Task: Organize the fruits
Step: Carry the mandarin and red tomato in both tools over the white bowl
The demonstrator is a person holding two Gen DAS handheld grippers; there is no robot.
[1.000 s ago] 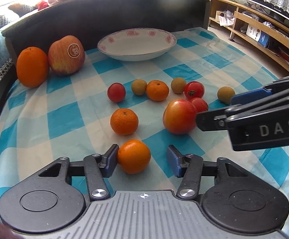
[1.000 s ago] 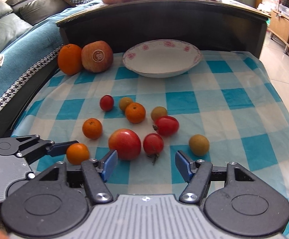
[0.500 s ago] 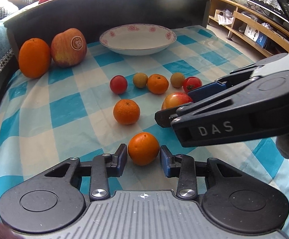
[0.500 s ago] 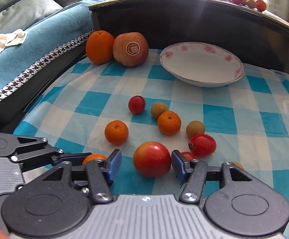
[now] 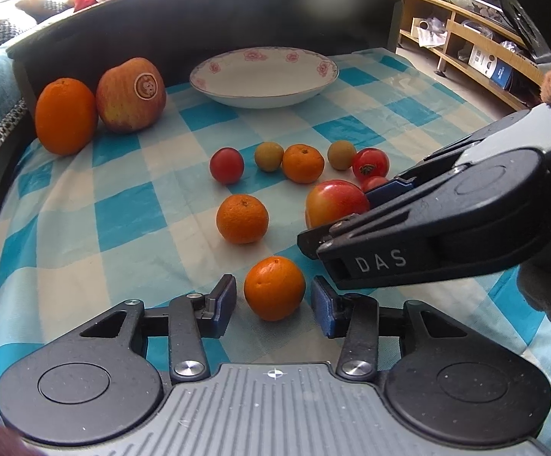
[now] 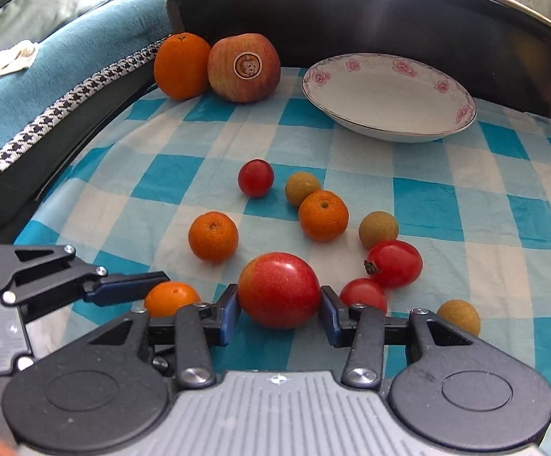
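Note:
Fruit lies scattered on a blue-checked cloth (image 5: 123, 220). My left gripper (image 5: 273, 304) is open, its pads close on either side of a small tangerine (image 5: 274, 288) with a thin gap on each side. My right gripper (image 6: 279, 313) is shut on a red apple (image 6: 279, 290), both pads against its sides. That apple (image 5: 332, 203) shows partly behind the right gripper's body in the left wrist view. A flowered white plate (image 6: 385, 95) sits empty at the back.
A large orange (image 6: 182, 64) and a stickered apple (image 6: 243, 66) stand at the back left against a dark raised rim (image 6: 351, 7). Two more tangerines (image 6: 212, 235), cherry tomatoes (image 6: 393, 264) and small brown fruits (image 6: 378, 228) lie mid-cloth. A sofa (image 6: 28, 76) borders the left.
My right gripper moved left onto the red apple and narrowed from wide open until its pads touch it. My left gripper narrowed around the tangerine and has held that width since.

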